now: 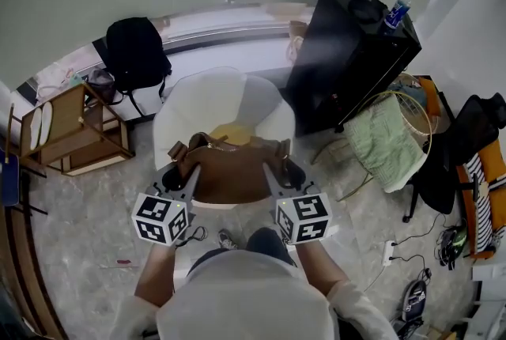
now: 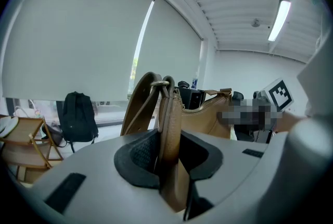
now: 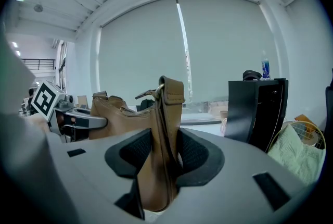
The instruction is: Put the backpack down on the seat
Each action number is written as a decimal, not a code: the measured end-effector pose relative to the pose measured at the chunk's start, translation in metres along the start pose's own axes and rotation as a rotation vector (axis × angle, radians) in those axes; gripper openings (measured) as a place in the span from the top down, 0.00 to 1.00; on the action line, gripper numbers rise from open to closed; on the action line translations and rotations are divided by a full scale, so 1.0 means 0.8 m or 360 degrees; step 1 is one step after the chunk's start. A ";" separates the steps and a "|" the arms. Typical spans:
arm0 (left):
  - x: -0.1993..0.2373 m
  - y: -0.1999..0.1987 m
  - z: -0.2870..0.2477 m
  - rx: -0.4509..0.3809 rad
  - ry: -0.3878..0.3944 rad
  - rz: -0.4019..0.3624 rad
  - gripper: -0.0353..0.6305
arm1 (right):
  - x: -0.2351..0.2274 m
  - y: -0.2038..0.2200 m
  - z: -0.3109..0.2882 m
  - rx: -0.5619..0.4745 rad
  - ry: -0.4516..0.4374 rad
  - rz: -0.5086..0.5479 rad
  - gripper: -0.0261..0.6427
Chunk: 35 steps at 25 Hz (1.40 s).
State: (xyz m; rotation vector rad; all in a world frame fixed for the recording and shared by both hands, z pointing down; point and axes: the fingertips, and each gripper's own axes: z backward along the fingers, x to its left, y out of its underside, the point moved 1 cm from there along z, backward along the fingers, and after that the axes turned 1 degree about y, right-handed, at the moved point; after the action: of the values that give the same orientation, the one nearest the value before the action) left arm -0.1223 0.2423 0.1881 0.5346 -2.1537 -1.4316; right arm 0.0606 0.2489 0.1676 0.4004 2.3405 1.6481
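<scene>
A brown leather bag (image 1: pixel 236 171) hangs level between my two grippers, just above the front of a white round chair (image 1: pixel 212 97). My left gripper (image 1: pixel 181 173) is shut on the bag's left end; its pads clamp the side tab below the strap ring (image 2: pixel 167 132). My right gripper (image 1: pixel 282 171) is shut on the bag's right end, with the brown side panel (image 3: pixel 165 134) pinched between its pads. The zipped top (image 3: pixel 112 106) faces upward. Something yellow (image 1: pixel 234 133) lies on the seat behind the bag.
A black backpack (image 1: pixel 136 54) leans by the window at back left, beside a wooden rack (image 1: pixel 75 129). A black cabinet (image 1: pixel 352 54) stands right of the chair, with a basket of green cloth (image 1: pixel 387 137) and a draped office chair (image 1: pixel 466 145) beyond.
</scene>
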 end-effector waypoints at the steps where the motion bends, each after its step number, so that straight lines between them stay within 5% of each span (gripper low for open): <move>1: 0.004 0.000 -0.003 0.0003 0.0003 0.0002 0.78 | 0.000 0.000 -0.004 0.0004 0.0003 -0.0003 0.69; 35: 0.060 -0.060 -0.215 0.0015 -0.0321 0.0179 0.78 | -0.173 -0.054 -0.216 0.0108 -0.0366 0.0078 0.70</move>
State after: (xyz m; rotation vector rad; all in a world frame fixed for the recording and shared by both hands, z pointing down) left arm -0.0554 0.0713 0.2084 0.2769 -2.3076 -1.4678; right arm 0.1244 0.0336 0.1904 0.6297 2.2351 1.4599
